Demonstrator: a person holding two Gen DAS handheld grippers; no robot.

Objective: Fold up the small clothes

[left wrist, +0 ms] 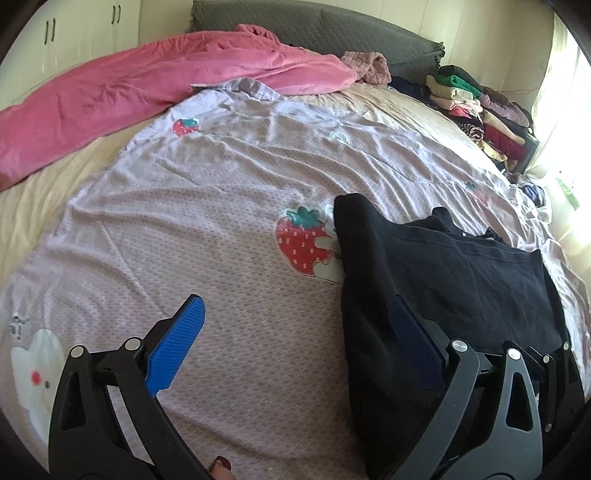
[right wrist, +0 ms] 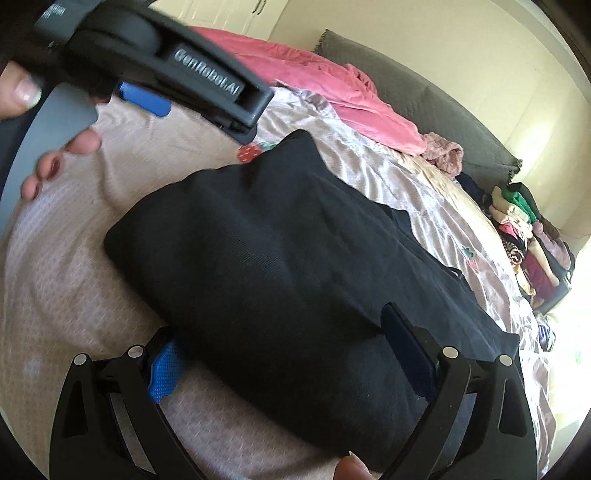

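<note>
A folded black garment [left wrist: 443,280] lies on the lilac strawberry-print bedspread [left wrist: 221,206]. My left gripper [left wrist: 295,325] is open and empty; its right finger [left wrist: 417,347] hovers over the garment's left edge, its left finger [left wrist: 177,343] over bare sheet. In the right wrist view the garment [right wrist: 280,251] fills the middle. My right gripper [right wrist: 277,350] is open, its fingers on either side of the garment's near end. The left gripper [right wrist: 177,77] shows at the top left, held in a hand.
A pink duvet [left wrist: 147,88] lies bunched along the far side of the bed. A grey headboard cushion [left wrist: 325,33] stands behind it. A stack of folded clothes [left wrist: 476,110] sits at the far right by a bright window. White wardrobe doors [left wrist: 74,33] are at the back left.
</note>
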